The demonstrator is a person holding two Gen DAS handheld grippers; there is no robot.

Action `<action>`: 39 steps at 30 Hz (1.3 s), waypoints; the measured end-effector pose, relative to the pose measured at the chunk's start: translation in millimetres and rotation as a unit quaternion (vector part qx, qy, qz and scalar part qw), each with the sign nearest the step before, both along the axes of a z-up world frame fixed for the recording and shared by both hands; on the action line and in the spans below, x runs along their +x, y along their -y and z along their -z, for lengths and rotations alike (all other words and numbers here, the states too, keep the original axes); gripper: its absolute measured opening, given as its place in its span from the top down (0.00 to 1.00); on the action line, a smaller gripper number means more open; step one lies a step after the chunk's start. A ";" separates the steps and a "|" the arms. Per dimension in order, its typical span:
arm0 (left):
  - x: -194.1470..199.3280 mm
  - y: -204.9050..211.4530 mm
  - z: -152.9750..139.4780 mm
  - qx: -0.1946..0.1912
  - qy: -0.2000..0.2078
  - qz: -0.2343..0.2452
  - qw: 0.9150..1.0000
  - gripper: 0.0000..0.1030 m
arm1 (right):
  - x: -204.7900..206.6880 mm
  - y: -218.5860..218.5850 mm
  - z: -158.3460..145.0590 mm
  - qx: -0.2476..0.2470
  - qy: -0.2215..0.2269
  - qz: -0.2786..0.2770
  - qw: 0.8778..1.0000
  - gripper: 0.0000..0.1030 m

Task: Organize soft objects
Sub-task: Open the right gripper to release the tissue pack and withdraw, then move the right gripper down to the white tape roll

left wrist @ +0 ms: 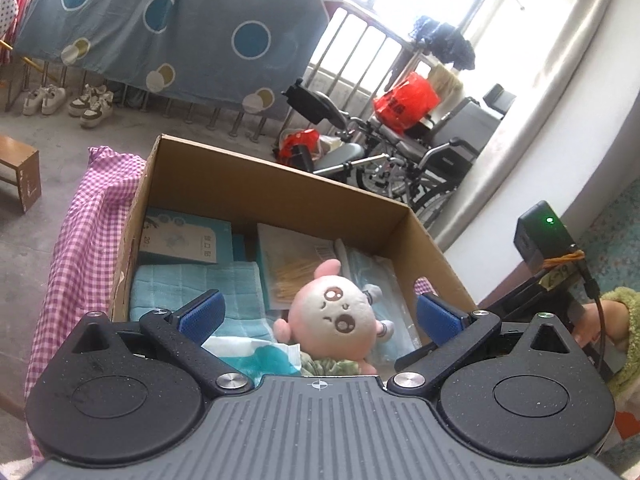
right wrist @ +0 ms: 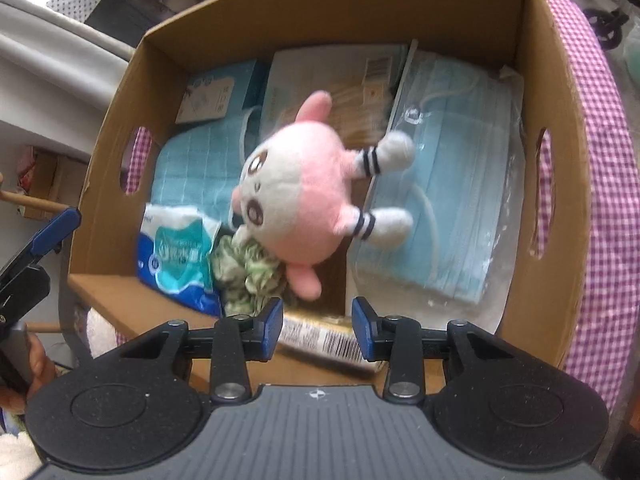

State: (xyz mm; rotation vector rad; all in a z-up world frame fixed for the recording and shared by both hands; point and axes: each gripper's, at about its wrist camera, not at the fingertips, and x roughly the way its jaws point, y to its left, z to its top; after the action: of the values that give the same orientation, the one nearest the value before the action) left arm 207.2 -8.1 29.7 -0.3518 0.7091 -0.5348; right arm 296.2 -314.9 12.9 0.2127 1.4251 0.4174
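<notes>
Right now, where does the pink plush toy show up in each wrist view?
Left wrist: plush toy low centre, inside the box, face up.
Right wrist: plush toy mid-frame, lying on the box's contents.
Shared landmark: the cardboard box.

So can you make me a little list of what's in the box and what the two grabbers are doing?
container: cardboard box
on top: pink plush toy, lying on its side
right side: pack of blue face masks
left side: blue cloth
near corner: tissue pack, green scrunchie beside it
left gripper: fingers open, holding nothing
right gripper: fingers apart, empty, above the box's near edge
</notes>
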 end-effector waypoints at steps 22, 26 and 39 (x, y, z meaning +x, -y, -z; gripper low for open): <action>-45.6 -8.9 1.2 -0.006 0.002 0.023 1.000 0.01 | -90.3 55.6 -64.8 0.142 0.147 0.099 0.974 0.54; -55.2 2.7 -3.4 0.008 0.008 0.039 0.999 0.01 | -146.1 76.7 -67.8 0.183 0.191 0.108 0.958 0.51; -93.8 130.3 51.1 0.142 -0.033 0.249 0.958 0.02 | -229.2 94.4 25.4 0.091 0.186 0.205 0.957 0.51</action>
State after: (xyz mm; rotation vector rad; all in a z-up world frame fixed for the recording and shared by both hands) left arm 113.3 -138.4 -21.5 0.0868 0.9319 -0.8868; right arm 67.0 -409.3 -12.5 0.5399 0.9405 0.2282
